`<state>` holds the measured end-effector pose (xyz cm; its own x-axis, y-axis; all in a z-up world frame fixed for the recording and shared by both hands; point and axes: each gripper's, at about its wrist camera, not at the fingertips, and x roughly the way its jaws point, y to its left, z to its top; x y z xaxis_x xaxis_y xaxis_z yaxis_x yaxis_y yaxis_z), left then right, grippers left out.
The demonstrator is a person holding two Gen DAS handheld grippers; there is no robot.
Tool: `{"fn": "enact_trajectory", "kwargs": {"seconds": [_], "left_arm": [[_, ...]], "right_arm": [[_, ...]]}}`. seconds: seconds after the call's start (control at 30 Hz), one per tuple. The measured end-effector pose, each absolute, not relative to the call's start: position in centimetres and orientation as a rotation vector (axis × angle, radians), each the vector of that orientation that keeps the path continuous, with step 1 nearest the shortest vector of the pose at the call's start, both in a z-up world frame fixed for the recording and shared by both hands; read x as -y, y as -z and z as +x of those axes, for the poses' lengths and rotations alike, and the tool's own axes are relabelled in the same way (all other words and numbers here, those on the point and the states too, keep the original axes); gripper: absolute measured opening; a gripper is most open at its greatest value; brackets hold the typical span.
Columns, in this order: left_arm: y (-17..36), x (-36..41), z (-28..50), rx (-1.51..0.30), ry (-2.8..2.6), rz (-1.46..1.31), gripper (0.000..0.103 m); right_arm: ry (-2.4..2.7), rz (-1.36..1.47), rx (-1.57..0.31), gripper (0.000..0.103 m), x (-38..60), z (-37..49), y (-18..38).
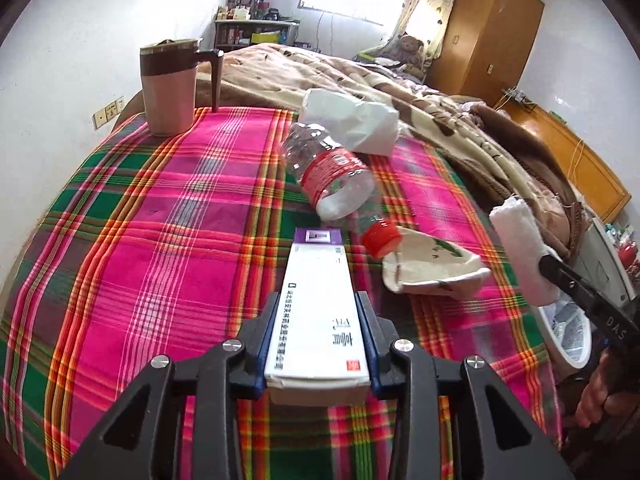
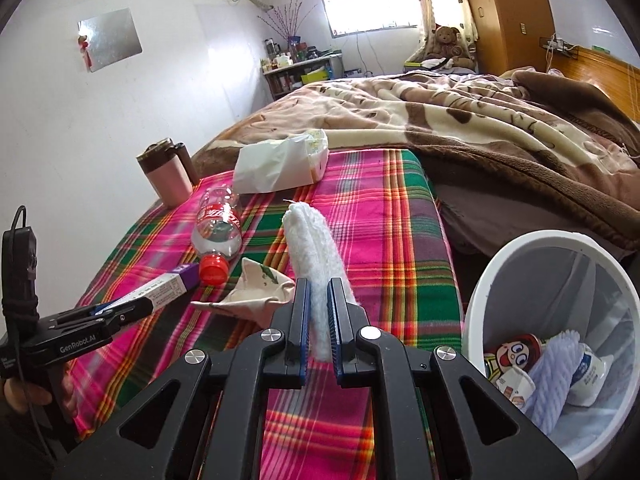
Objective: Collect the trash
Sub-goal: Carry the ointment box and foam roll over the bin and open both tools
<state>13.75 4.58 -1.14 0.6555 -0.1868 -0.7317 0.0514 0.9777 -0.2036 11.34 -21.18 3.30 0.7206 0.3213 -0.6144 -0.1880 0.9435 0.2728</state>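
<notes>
My left gripper point(image 1: 316, 300) is shut on a long white and purple carton point(image 1: 316, 312) held above the plaid cloth; the carton also shows in the right wrist view point(image 2: 168, 286). My right gripper point(image 2: 318, 286) is shut on a folded white cloth point(image 2: 316, 248), also seen in the left wrist view point(image 1: 520, 248). An empty plastic bottle point(image 1: 332, 176) with a red cap lies on the cloth beside a crushed paper cup point(image 1: 432, 268). A white trash bin point(image 2: 500, 272) holding several pieces of trash stands to the right of the bed.
A pink and brown mug point(image 1: 170, 88) stands at the far left of the plaid cloth point(image 1: 160, 220). A white tissue pack point(image 1: 352, 120) lies behind the bottle. A brown blanket point(image 2: 460, 120) covers the bed beyond. A wooden wardrobe point(image 1: 488, 28) stands at the back right.
</notes>
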Motion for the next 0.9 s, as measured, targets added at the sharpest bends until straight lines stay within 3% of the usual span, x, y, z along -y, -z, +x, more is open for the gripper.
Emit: {"fn": "enact_trajectory", "kwargs": {"seconds": [0.9], "left_arm": [[-4.8,3.7,10.0,-0.677,0.372,-0.084,0.037]], "right_arm": [[-0.163,0.266,-0.572,0.009,26.0,6.4,-6.0]]}}
